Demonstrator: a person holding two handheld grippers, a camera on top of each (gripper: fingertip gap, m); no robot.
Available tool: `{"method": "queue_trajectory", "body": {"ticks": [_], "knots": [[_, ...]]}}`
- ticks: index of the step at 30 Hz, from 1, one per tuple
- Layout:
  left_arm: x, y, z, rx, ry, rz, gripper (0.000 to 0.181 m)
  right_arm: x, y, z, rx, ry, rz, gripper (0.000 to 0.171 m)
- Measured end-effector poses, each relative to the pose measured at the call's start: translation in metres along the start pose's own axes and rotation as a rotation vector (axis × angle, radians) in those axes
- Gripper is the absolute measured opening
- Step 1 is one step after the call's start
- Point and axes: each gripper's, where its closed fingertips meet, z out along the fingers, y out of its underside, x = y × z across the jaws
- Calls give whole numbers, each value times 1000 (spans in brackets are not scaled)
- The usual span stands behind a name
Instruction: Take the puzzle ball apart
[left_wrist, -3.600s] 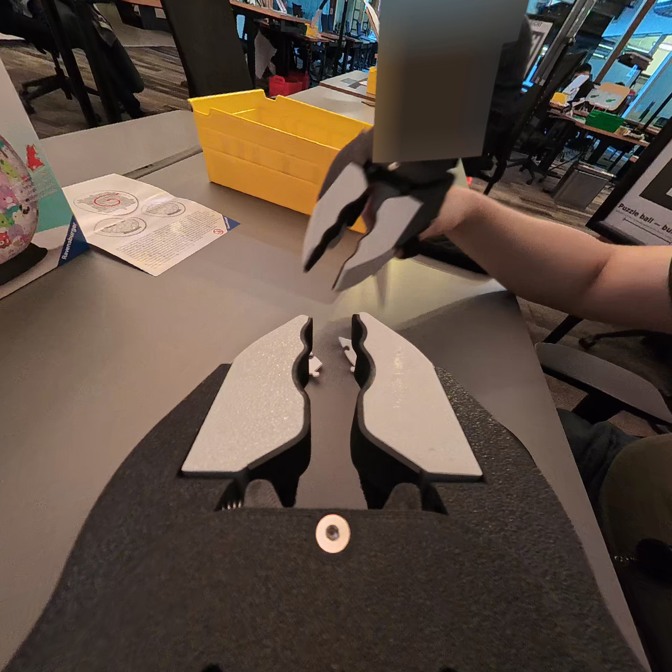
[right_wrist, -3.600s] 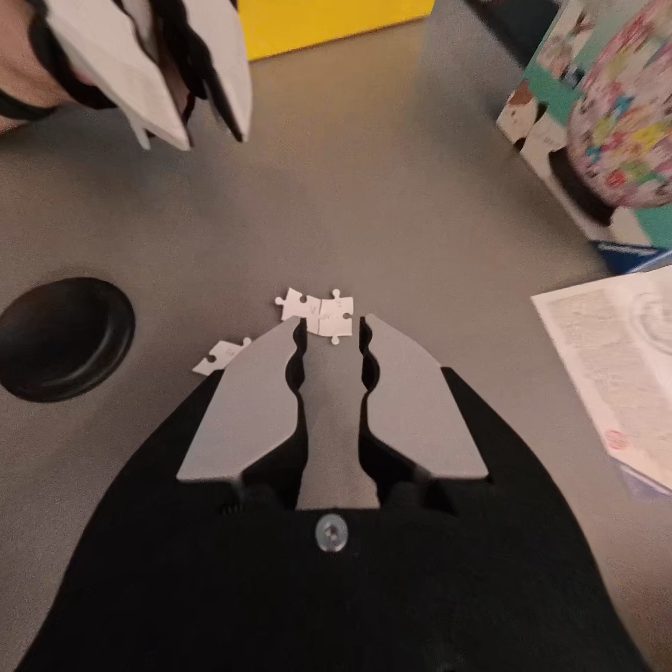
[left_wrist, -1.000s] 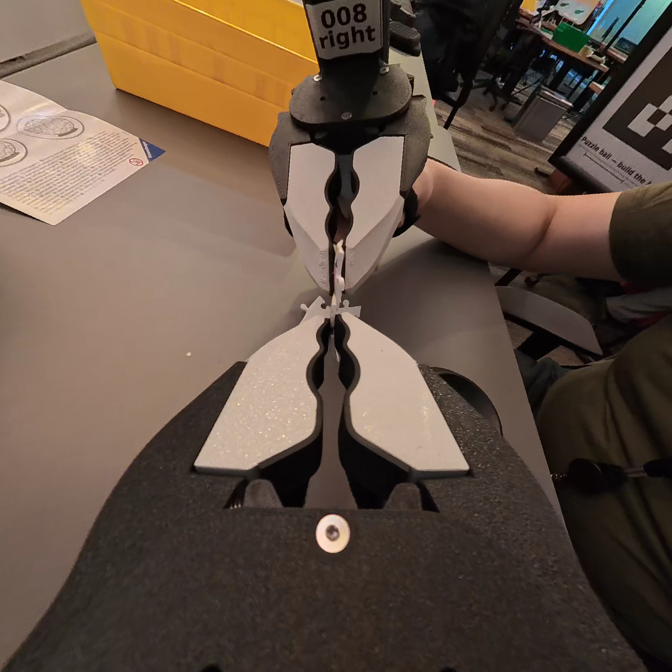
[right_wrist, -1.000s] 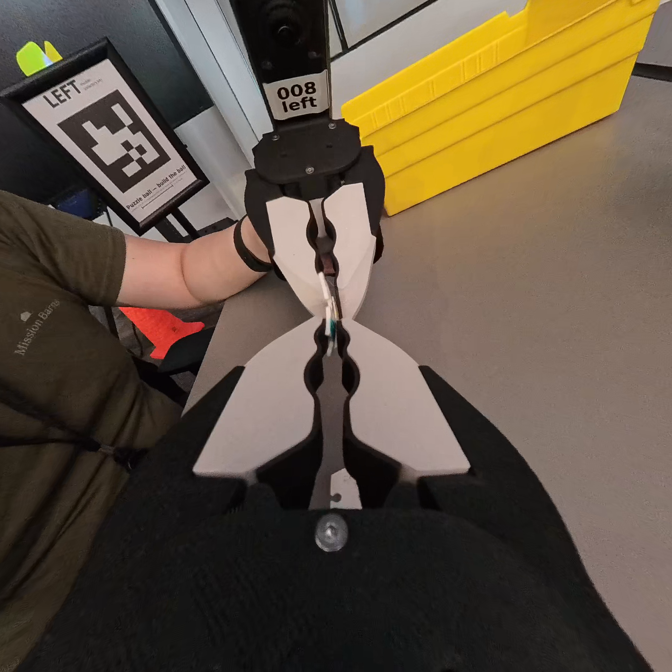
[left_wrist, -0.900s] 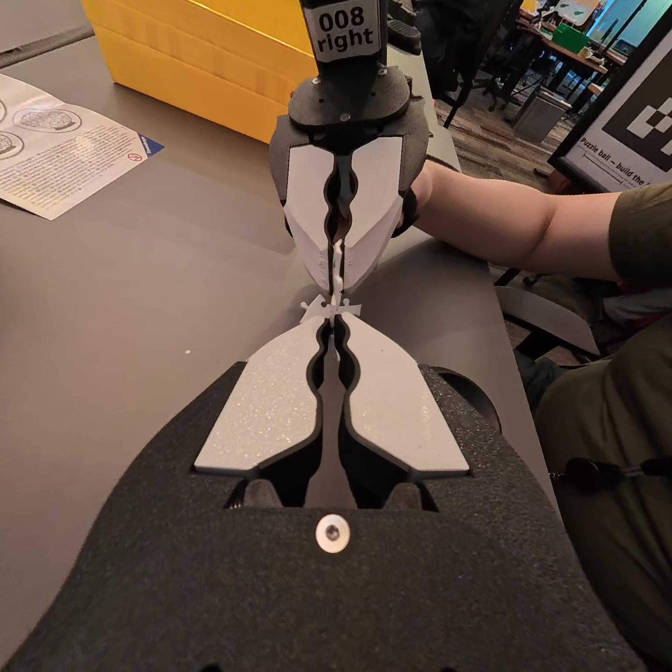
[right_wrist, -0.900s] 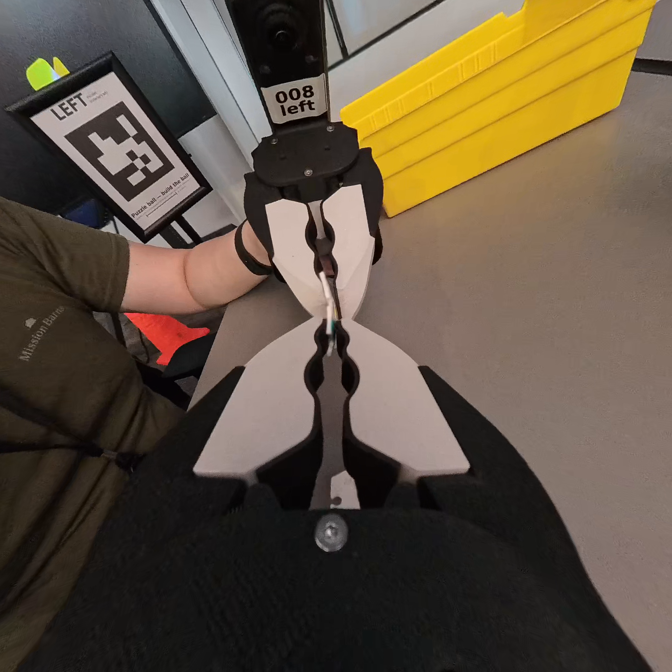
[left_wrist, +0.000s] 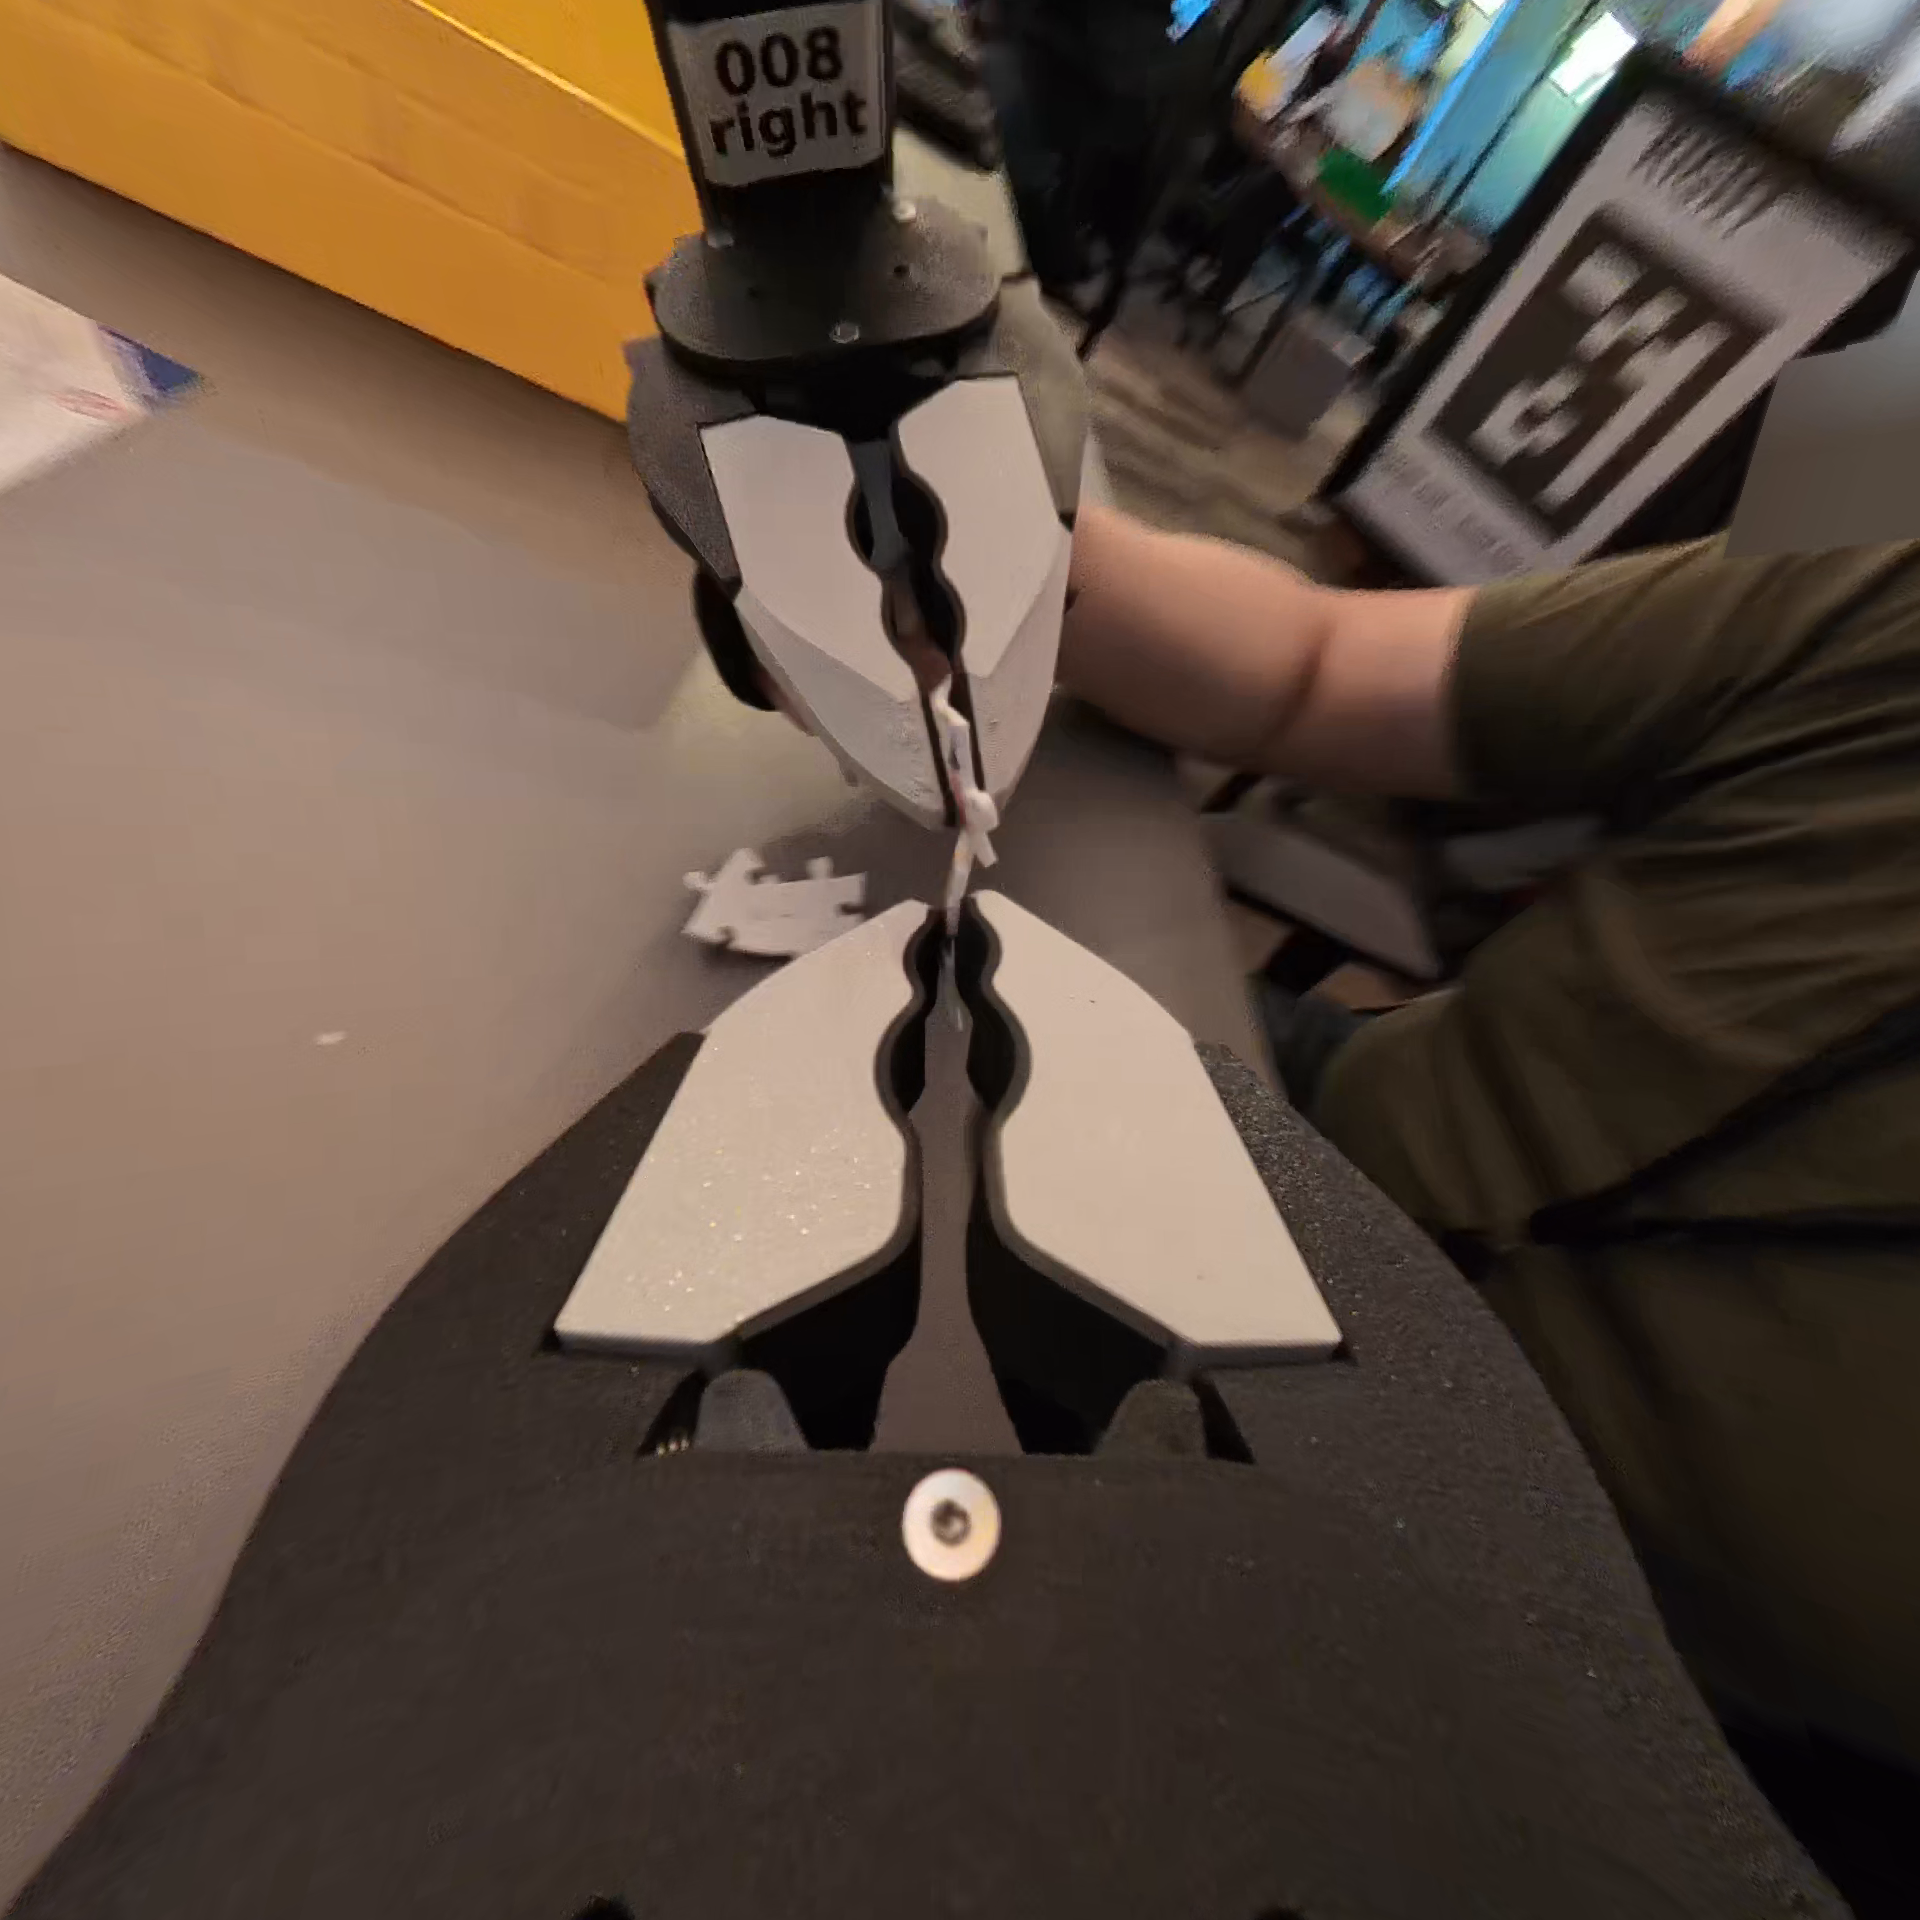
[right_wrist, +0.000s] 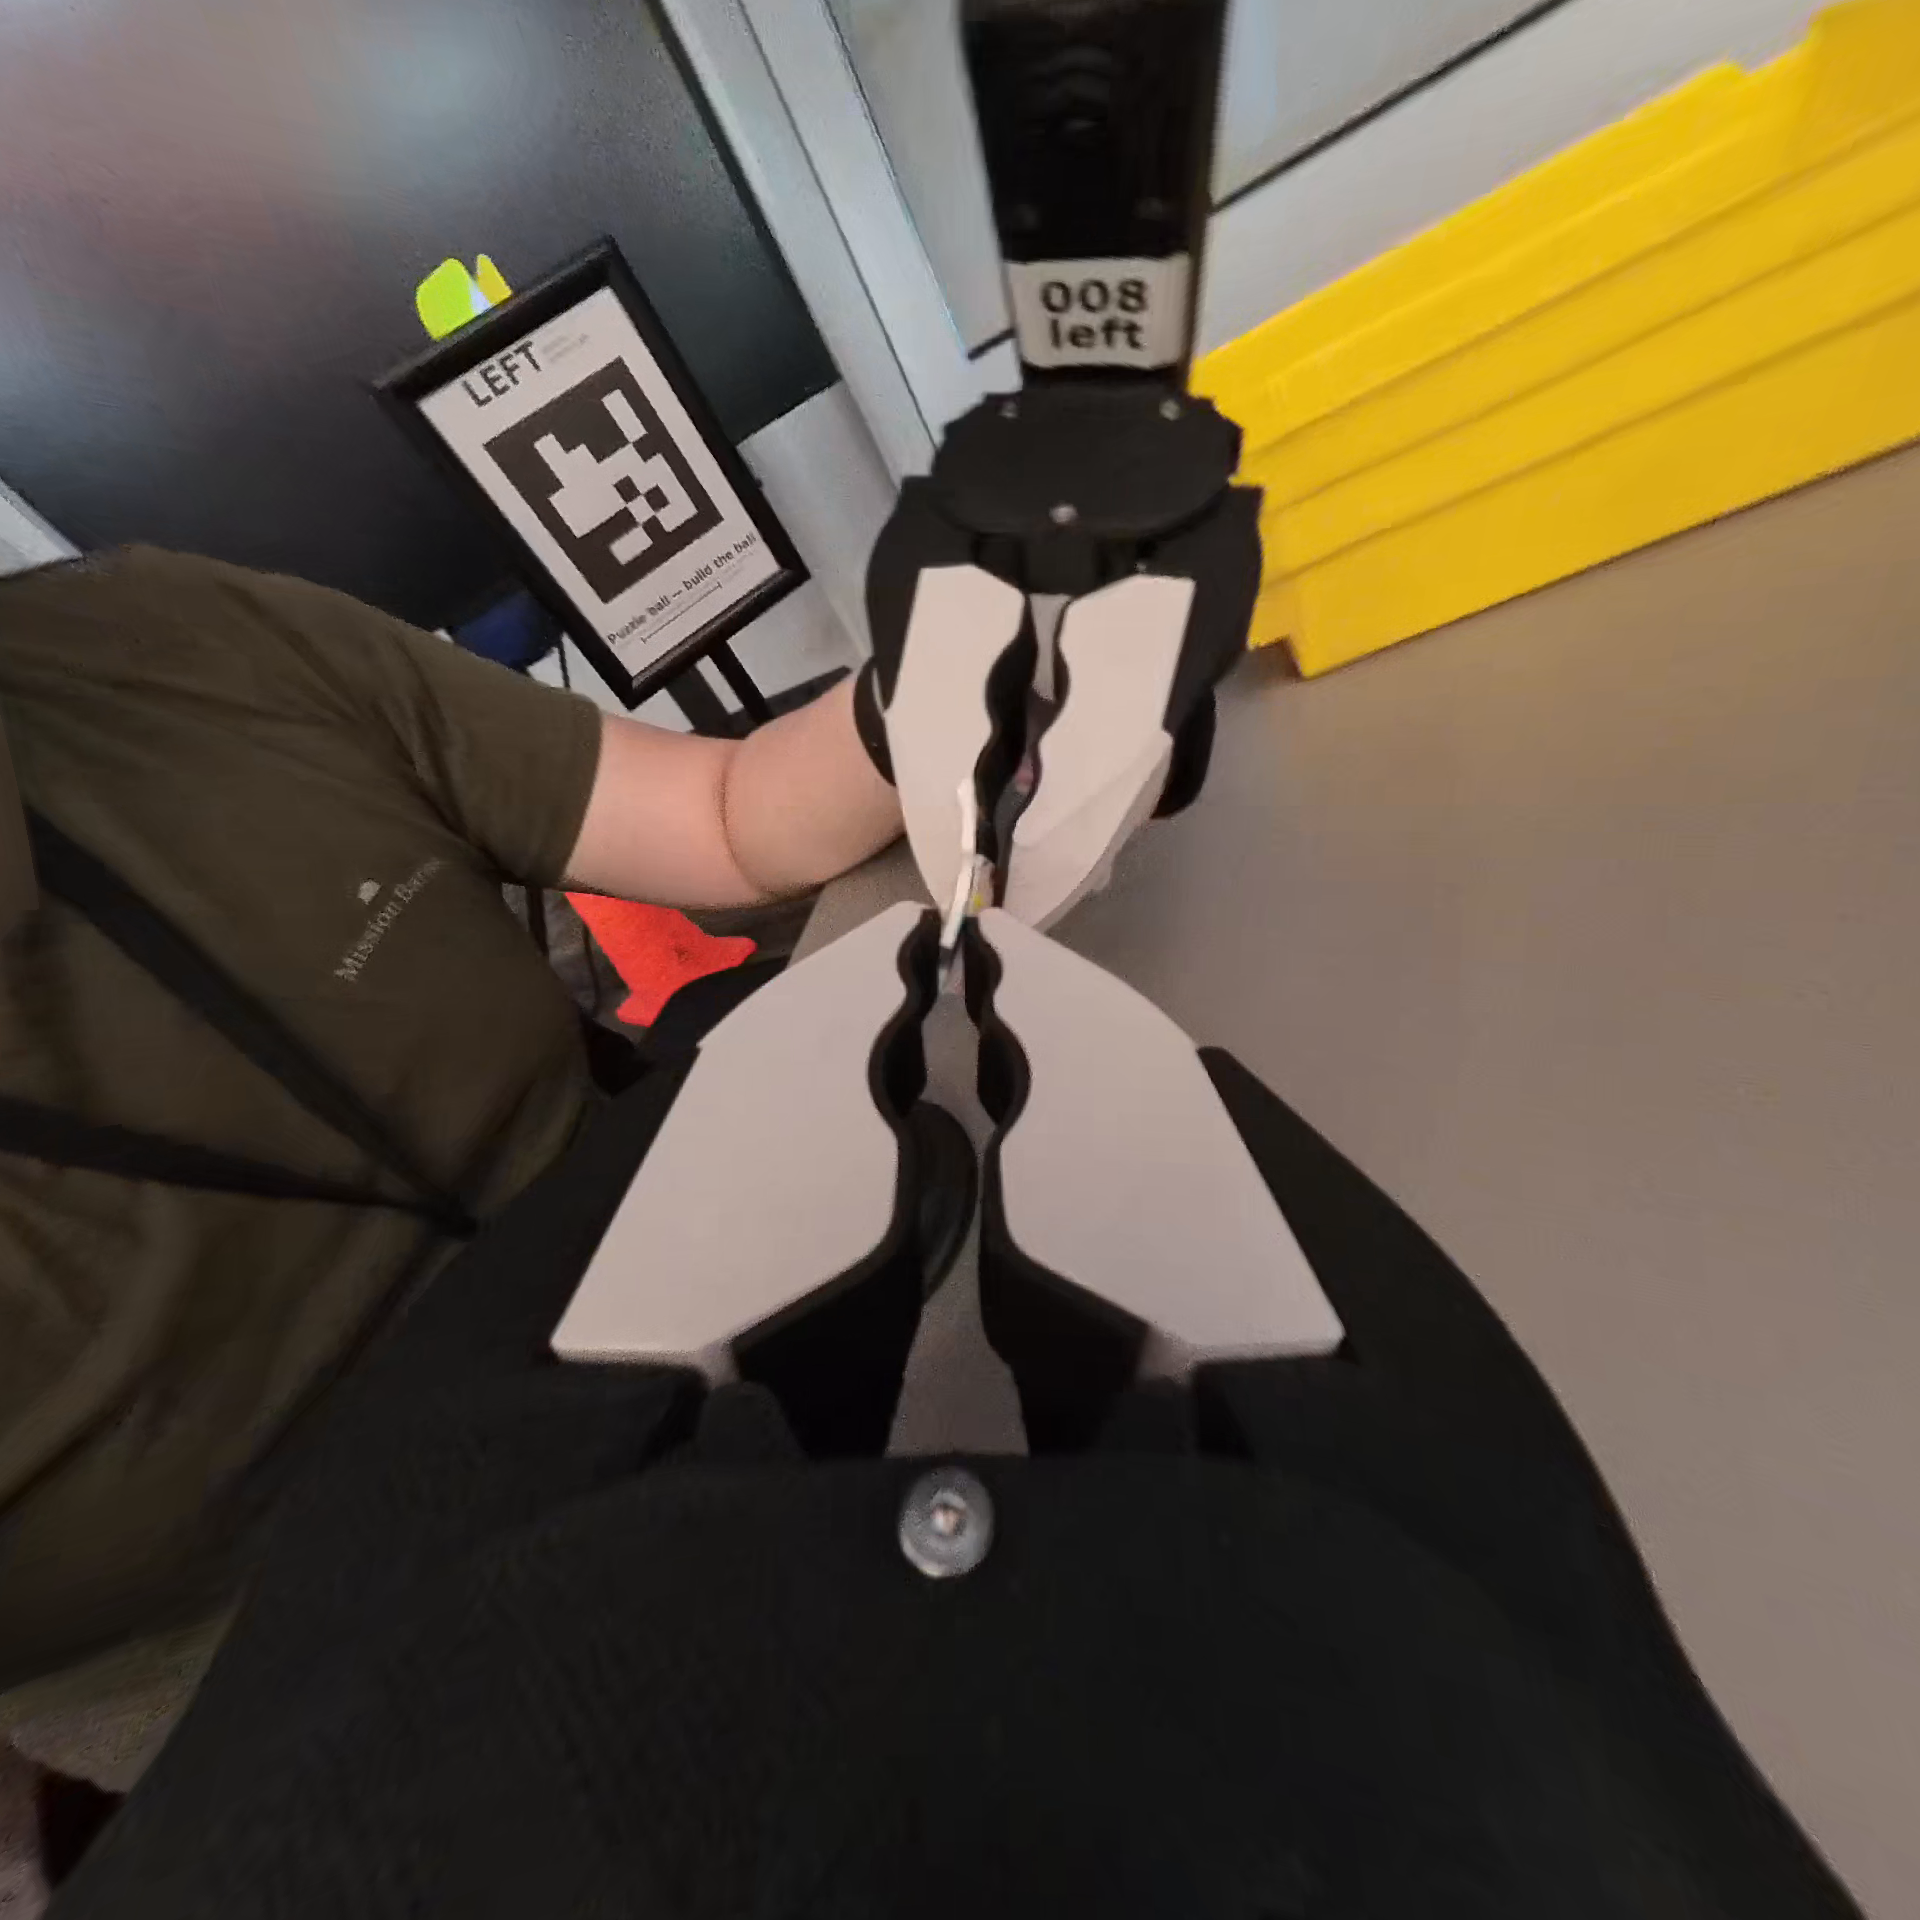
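Both grippers met tip to tip above the grey table (left_wrist: 312, 727), each clamped on the same small strip of joined puzzle pieces (left_wrist: 966, 831).

Left wrist view: left gripper (left_wrist: 948, 920) was near, its pale fingers (left_wrist: 769, 1174) pressed almost together at the tips, pinching the near end of the strip edge-on. Right gripper (left_wrist: 961, 800) was on the far side, pointing back toward the camera, tips together on the far end of the strip. The strip was thin and white, with knobs showing between the two sets of tips. It was held in the air, not touching the table. Whether the pieces had come apart could not be told. A loose pair of white puzzle pieces (left_wrist: 774, 899) lay flat on the table just left of the left gripper's tips. A yellow bin (left_wrist: 343, 135) sat at far left. A paper sheet (left_wrist: 62, 384), blurred, showed at the left edge. A forearm (left_wrist: 1247, 665) and olive sleeve (left_wrist: 1662, 675) were at right behind the right gripper.

Right wrist view: right gripper (right_wrist: 951, 925) was near, tips pressed together on the strip (right_wrist: 966, 862). Left gripper (right_wrist: 982, 883) was opposite, tilted a bit, also clamped on it. The yellow bin (right_wrist: 1558, 436) was at far right. A framed marker sign (right_wrist: 603, 468) stood at far left, beyond the table edge. An orange shape (right_wrist: 655, 956) showed below the table edge, partly hidden. The table (right_wrist: 1558, 935) filled the right side.
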Motion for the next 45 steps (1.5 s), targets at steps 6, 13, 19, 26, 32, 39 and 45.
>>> {"method": "queue_trajectory", "body": {"ticks": [6,13,19,26,32,39,45], "knots": [[26,-5,0,34,193,-67,3,-25,-4,1,-10,-33,-232,7],[6,-3,-1,6,10,41,2,-5,0,-1,-23,46,-78,4],[-26,5,-4,-33,-194,52,2,31,7,-3,-28,248,99,4],[-33,10,-5,-51,-213,7,2,34,2,-3,-4,296,34,6],[-36,14,-3,-77,-221,-1,2,40,8,-4,-14,295,96,3],[-41,18,-4,-135,-302,66,3,47,13,0,36,250,279,3],[-15,10,1,-89,-158,138,2,19,7,-3,60,-23,348,2]]}}
